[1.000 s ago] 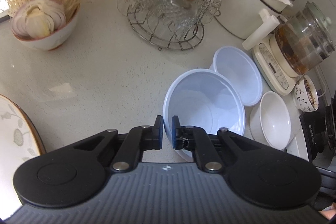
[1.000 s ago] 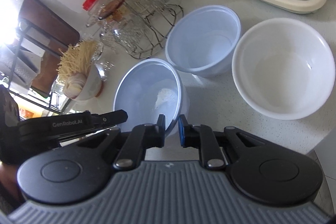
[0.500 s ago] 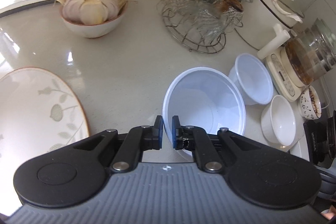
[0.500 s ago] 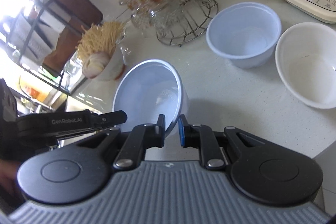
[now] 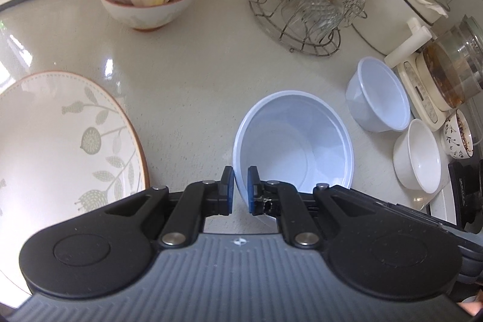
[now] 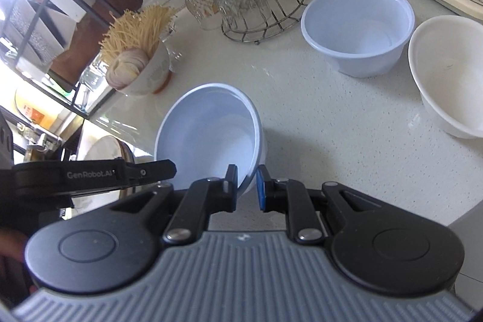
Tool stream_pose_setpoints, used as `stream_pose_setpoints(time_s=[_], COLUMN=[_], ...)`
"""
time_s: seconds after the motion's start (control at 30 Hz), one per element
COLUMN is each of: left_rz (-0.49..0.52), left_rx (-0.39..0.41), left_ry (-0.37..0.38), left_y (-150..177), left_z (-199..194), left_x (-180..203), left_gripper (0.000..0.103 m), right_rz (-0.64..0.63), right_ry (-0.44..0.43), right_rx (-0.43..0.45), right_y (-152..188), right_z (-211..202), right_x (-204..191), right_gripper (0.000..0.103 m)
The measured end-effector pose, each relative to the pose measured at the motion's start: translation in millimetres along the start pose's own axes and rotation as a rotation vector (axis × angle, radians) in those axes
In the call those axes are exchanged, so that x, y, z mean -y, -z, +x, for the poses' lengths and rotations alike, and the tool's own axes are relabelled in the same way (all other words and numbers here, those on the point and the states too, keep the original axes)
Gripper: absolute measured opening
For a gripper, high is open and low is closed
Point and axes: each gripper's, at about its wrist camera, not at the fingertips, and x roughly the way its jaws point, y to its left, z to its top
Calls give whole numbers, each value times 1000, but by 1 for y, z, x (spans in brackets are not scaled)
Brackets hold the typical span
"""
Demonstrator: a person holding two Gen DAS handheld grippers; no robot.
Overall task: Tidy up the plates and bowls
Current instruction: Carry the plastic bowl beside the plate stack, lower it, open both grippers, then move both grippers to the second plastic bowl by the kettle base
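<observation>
Speckled counter (image 5: 193,98), leaf plate (image 5: 60,135) left, glass rack (image 5: 302,8), spare bowl (image 5: 380,98) beyond

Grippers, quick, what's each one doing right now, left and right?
Left gripper: closed on the rim of a pale blue bowl, held tilted.
Right gripper: closed on the rim of another pale blue bowl, also tilted.

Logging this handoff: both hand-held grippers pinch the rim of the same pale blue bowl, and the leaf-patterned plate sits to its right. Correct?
Not quite. The left wrist view shows the leaf-patterned plate to the left of the pale blue bowl, not right. Both the left hand-held gripper and right hand-held gripper do pinch its rim.
</observation>
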Motion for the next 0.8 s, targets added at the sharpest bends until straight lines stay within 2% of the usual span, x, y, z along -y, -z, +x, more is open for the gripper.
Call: stream_pose_setpoints(time_s=[0.37, 0.4, 0.5, 0.8], left_rz=[9, 7, 14, 52], left_rx=[8, 8, 27, 84], left_ry=[-36, -44, -61, -66], left_y=[0, 0, 1, 3], left_z=[-3, -5, -12, -42], left_x=[1, 0, -2, 1], left_gripper=[11, 14, 25, 28], right_rz=[12, 11, -3, -53], right_ry=[10, 21, 51, 74], right_rx=[7, 10, 39, 117], right_y=[3, 3, 3, 1], right_z=[1, 0, -7, -35], right_x=[-2, -2, -5, -16], right_gripper=[19, 22, 46, 48])
